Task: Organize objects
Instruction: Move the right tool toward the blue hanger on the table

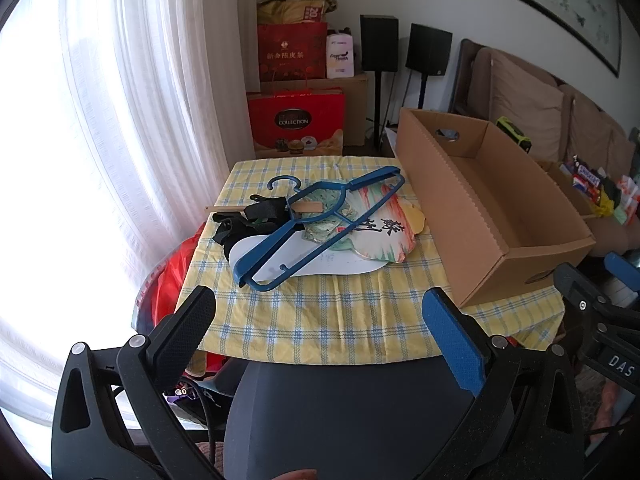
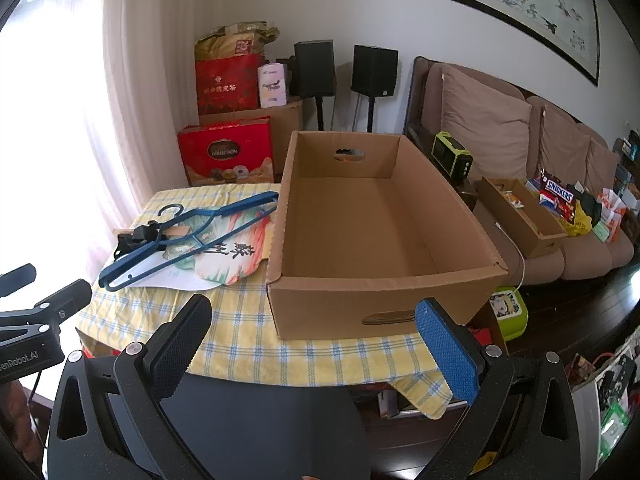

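A blue plastic hanger (image 1: 316,224) (image 2: 188,236) lies on a pile on the checked tablecloth (image 1: 320,320) (image 2: 248,320). Under it are a painted paper fan (image 1: 380,232) (image 2: 232,258), a white insole (image 1: 320,262), a black strap (image 1: 256,216) (image 2: 138,236) and a wooden stick (image 1: 308,207). An empty cardboard box (image 1: 492,208) (image 2: 372,232) stands to the right of the pile. My left gripper (image 1: 320,312) is open and empty near the table's front edge. My right gripper (image 2: 314,316) is open and empty in front of the box.
Red gift boxes (image 1: 296,120) (image 2: 228,152) and speakers (image 1: 380,42) stand behind the table. A sofa (image 2: 540,184) with snack packs (image 2: 560,196) and a smaller box (image 2: 520,212) is to the right. A white curtain (image 1: 120,120) hangs on the left.
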Motion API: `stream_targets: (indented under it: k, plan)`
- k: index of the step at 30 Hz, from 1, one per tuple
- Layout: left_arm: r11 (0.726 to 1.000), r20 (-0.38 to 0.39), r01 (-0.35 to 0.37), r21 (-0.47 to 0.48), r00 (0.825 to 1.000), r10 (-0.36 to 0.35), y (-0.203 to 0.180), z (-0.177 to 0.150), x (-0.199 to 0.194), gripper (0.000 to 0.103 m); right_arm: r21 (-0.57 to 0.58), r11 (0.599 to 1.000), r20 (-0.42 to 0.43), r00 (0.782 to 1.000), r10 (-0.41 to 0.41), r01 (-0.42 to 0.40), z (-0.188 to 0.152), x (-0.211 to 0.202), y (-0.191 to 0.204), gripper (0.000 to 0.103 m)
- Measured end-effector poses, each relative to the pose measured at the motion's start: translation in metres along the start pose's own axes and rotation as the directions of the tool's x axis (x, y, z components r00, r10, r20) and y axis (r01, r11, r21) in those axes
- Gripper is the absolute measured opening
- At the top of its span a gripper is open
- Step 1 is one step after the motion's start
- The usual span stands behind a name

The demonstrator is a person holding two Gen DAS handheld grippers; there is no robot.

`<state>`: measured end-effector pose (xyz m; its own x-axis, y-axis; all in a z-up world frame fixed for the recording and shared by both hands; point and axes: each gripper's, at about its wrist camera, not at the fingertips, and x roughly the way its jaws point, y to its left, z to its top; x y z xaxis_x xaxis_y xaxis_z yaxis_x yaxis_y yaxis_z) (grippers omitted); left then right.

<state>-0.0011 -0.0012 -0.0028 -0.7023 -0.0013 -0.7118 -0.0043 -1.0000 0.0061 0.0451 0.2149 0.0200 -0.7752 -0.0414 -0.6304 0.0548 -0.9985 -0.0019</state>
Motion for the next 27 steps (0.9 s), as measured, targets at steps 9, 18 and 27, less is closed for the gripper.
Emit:
stream_targets:
  k: [9,18,27]
  plan:
    - [1.000,-0.008,-0.011,0.001,1.000,0.011,0.004,0.001,0.007,0.103,-0.013,1.000,-0.003,1.000,0.002,-0.002,-0.001,0.007,0.005,0.103]
    - [0.999,0.006,-0.038,0.004,0.999,0.037,0.014,0.008,0.015,0.103,-0.034,0.999,-0.002,1.000,0.016,-0.016,0.009,0.016,0.012,0.103]
    - [0.999,-0.006,-0.006,0.042,1.000,0.006,0.037,0.017,0.037,0.103,-0.098,0.992,0.005,0.997,0.082,-0.081,0.028,0.033,0.031,0.103]
